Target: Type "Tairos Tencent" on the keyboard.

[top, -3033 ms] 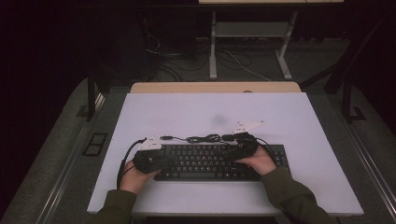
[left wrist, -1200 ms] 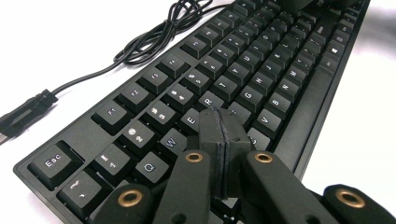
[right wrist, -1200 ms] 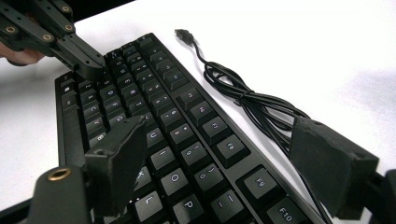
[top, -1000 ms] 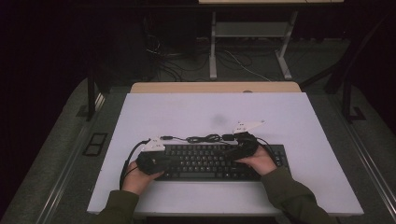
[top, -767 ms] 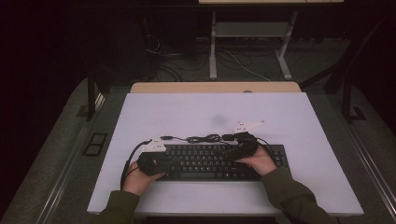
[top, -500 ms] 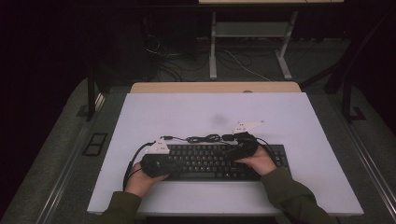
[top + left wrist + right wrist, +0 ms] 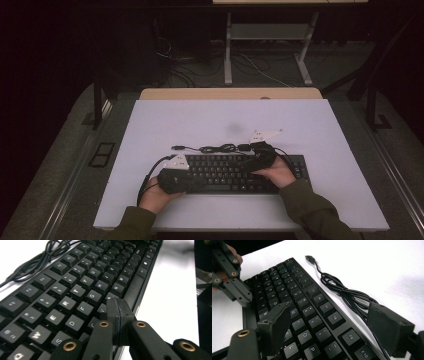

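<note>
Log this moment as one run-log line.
left gripper: shut, tip over keyboard near V key | right gripper: open, jaws straddling keyboard's right half | keyboard cable: bundled behind keyboard, unplugged | table: white

Keyboard near you, cable behind it.
Your keyboard (image 7: 227, 173) lies on the table's (image 7: 310, 120) near half; its bundled cable (image 7: 217, 148) lies just beyond its far edge.
</note>
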Demonstrator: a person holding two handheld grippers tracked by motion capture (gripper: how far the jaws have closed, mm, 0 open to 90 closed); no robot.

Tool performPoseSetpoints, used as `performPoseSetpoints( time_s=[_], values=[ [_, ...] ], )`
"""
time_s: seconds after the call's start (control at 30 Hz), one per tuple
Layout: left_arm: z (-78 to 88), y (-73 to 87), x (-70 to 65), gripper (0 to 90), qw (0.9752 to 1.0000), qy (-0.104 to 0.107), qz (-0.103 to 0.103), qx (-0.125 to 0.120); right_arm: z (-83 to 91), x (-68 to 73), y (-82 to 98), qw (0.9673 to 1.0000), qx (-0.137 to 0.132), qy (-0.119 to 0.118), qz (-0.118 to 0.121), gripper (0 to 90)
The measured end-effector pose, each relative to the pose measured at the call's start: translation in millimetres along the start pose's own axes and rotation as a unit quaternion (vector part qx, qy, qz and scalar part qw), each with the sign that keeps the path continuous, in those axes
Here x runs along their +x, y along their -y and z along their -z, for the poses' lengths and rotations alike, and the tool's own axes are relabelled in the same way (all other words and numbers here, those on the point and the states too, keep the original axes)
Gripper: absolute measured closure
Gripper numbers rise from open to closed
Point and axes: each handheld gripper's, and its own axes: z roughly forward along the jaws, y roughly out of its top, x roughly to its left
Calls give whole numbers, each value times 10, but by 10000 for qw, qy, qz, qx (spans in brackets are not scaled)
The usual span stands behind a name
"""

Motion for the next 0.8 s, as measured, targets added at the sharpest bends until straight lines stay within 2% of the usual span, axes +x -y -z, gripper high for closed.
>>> performPoseSetpoints(
  time_s=[0.3, 0.73, 0.8],
  values=[
    [-37, 4, -8, 891, 10000, 16, -25, 83, 6, 0, -3, 10000, -7, 7, 6, 192],
    [-46, 16, -3, 891, 10000, 44, 37, 78, 1, 0, 0, 10000, 2, 9, 10, 192],
    [-61, 23, -1, 892, 9999, 43, -1, 144, 0, 1, 0, 10000, 2, 12, 9, 192]
  ],
)
